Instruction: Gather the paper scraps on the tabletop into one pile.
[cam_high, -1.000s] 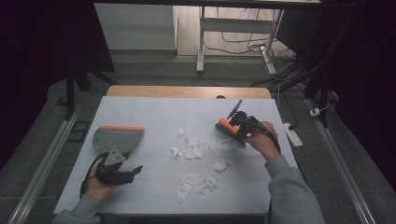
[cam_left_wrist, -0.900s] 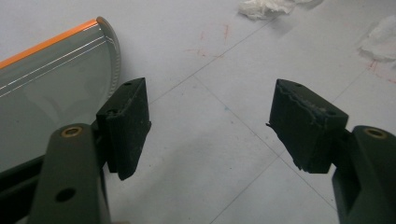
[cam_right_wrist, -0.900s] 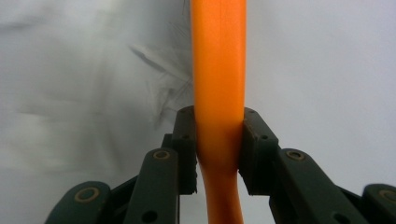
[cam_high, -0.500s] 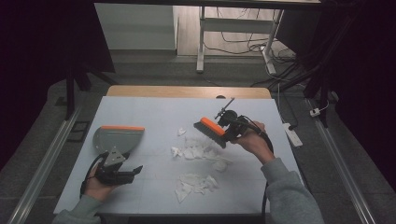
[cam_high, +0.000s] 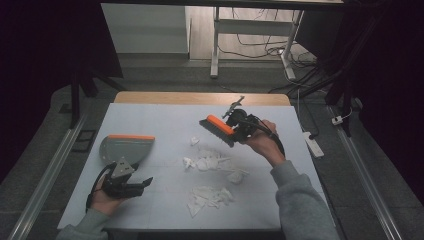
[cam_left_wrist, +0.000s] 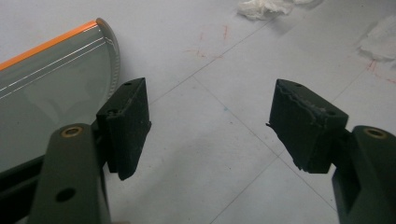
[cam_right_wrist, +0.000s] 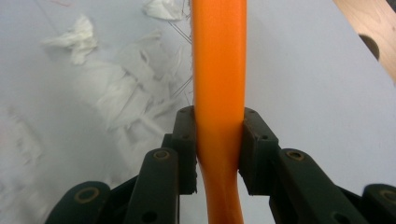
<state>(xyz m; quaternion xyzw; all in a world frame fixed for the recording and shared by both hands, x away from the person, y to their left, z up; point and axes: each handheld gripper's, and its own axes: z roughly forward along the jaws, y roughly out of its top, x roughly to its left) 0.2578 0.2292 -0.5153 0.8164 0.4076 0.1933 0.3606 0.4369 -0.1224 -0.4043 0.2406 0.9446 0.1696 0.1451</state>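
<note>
The right claw is squeezed tight on the orange brush handle and holds it above the torn paper bits, so the bristles can push them along the desk. The left claw is wide open and holds nothing. It waits just beside the dustpan, which lies flat with its orange edge facing away from the person, well apart from the paper.

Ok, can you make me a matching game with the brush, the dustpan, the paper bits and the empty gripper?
Things:
1. brush
2. dustpan
3. paper scraps
4. left gripper

States:
A. jaws open, nothing between them
B. scattered white across the middle of the table
C. lying flat at the left of the table, orange edge
D. clamped by its orange handle in the right gripper

Pairs: 1-D, 2-C, 3-B, 4-A
</note>
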